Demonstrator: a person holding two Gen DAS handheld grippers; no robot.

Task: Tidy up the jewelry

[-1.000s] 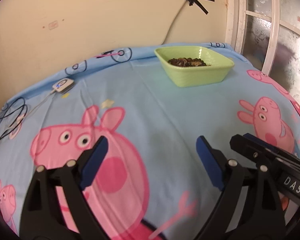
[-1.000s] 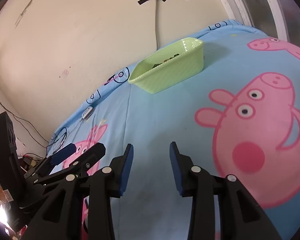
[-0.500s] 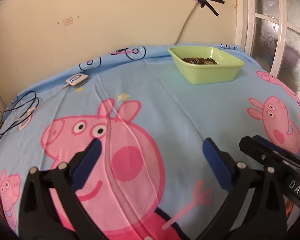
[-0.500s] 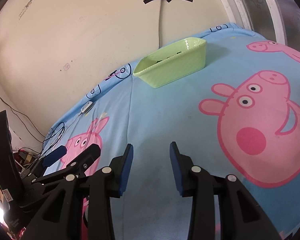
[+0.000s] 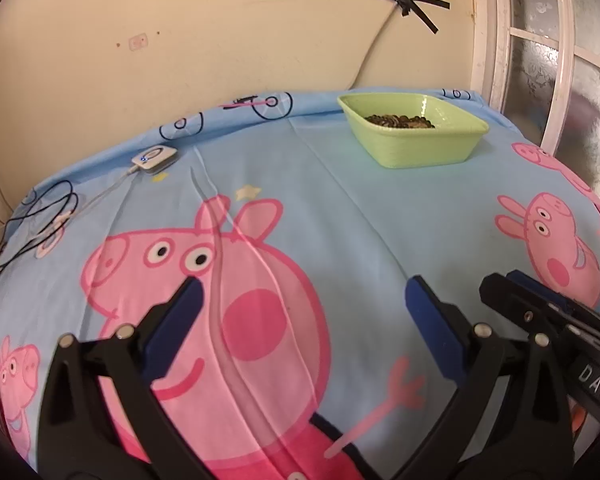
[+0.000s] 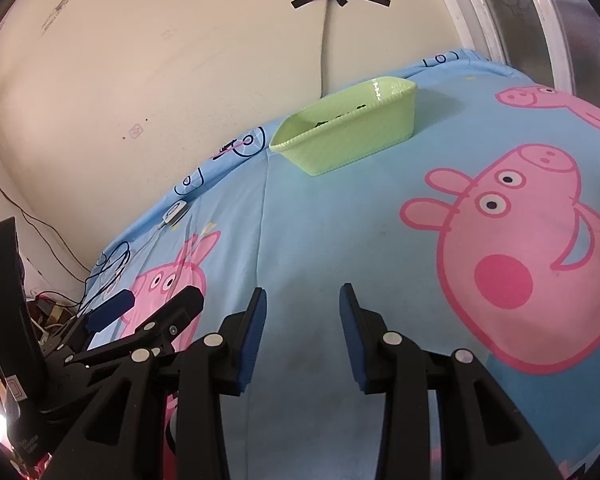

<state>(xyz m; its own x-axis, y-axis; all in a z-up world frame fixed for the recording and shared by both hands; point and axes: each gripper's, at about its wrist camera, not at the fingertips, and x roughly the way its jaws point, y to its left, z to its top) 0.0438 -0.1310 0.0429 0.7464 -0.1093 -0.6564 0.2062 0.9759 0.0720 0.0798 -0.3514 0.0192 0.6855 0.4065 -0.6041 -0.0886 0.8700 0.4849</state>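
Note:
A light green basket [image 5: 414, 136] stands at the far side of the bed, near the wall. Dark beaded jewelry [image 5: 400, 121] lies inside it. The basket also shows in the right wrist view [image 6: 348, 130], with only a sliver of jewelry visible. My left gripper [image 5: 302, 300] is open wide and empty, low over the pink pig print, well short of the basket. My right gripper [image 6: 302, 308] is open and empty, over the blue sheet. The left gripper shows at the lower left of the right wrist view [image 6: 140, 308].
The blue cartoon-pig sheet [image 5: 340, 220] covers the bed. A small white device [image 5: 154, 157] with a cable lies near the far left edge, with black wires [image 5: 36, 216] beside it. A wall runs behind; a window frame [image 5: 520, 40] stands at the right.
Both grippers have drawn back from the basket, which now looks farther away. Both stayed open and empty.

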